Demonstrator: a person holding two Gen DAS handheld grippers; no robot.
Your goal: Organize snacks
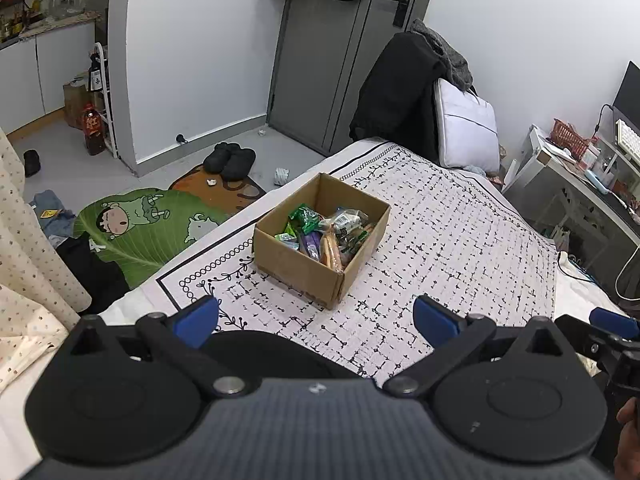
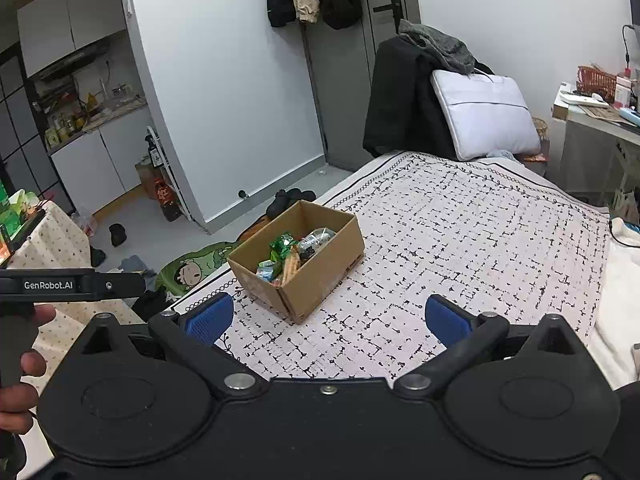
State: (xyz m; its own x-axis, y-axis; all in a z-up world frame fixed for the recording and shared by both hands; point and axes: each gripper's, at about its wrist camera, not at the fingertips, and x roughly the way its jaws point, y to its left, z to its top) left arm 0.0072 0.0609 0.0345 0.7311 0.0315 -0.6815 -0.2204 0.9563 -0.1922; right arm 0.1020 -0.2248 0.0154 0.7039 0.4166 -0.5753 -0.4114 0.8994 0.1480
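Observation:
An open cardboard box [image 1: 298, 264] stands on the bed's patterned cover [image 1: 460, 240], near its left edge. It holds several wrapped snacks [image 1: 326, 230]: green packets, a purple one, a clear bag and orange wafers. The box also shows in the right wrist view [image 2: 316, 280], with the snacks [image 2: 296, 254] inside. My left gripper [image 1: 316, 320] is open and empty, held above the cover just short of the box. My right gripper [image 2: 328, 320] is open and empty, also short of the box, to its right. The left gripper's handle [image 2: 68, 284] shows at the left of the right wrist view.
A chair with dark coats [image 1: 400, 92] and a white cushion [image 1: 466, 128] stand at the bed's far end. A desk [image 1: 580, 176] with clutter is at the right. Black slippers [image 1: 230, 160] and a cartoon mat [image 1: 140, 224] lie on the floor at the left.

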